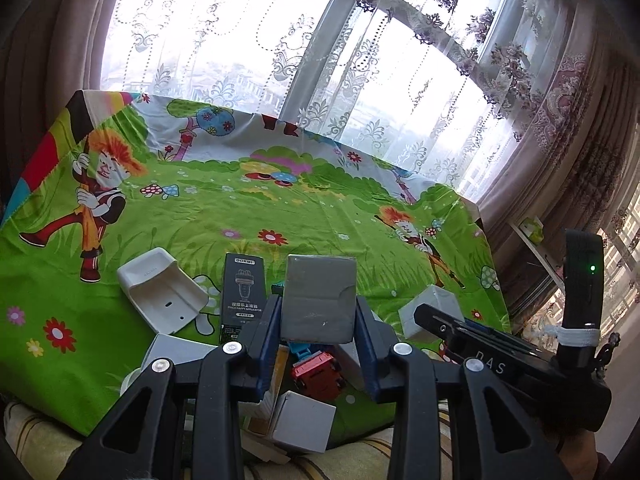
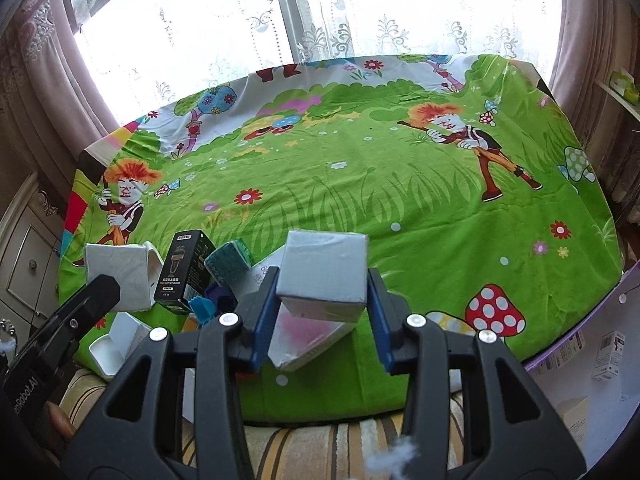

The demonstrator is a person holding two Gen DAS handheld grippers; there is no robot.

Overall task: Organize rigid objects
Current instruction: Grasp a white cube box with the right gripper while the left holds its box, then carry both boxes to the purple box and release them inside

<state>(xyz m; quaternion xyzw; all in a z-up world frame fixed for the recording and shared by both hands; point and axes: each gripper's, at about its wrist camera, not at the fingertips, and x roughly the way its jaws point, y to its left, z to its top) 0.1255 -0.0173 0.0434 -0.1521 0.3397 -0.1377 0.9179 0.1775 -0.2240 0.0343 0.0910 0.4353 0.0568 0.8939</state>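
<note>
Grey box [image 1: 318, 298] held upright, long axis vertical, clamped between blue fingers [image 1: 267, 334] of left gripper [image 1: 318, 320], raised above clutter: red toy truck [image 1: 318, 372], black carton [image 1: 243, 294], white holder [image 1: 160, 290].

White box [image 2: 322, 274] gripped between fingers of right gripper [image 2: 322, 300], broad face forward, lifted off green cloth [image 2: 400, 208].

Surface beyond largely open; far edge bounded by curtain [image 2: 360, 12].

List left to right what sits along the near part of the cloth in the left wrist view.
White plastic holder → black box → grey box held in the left tool → small white box → right tool. The clutter under the grey box overlaps too much to place.
</note>
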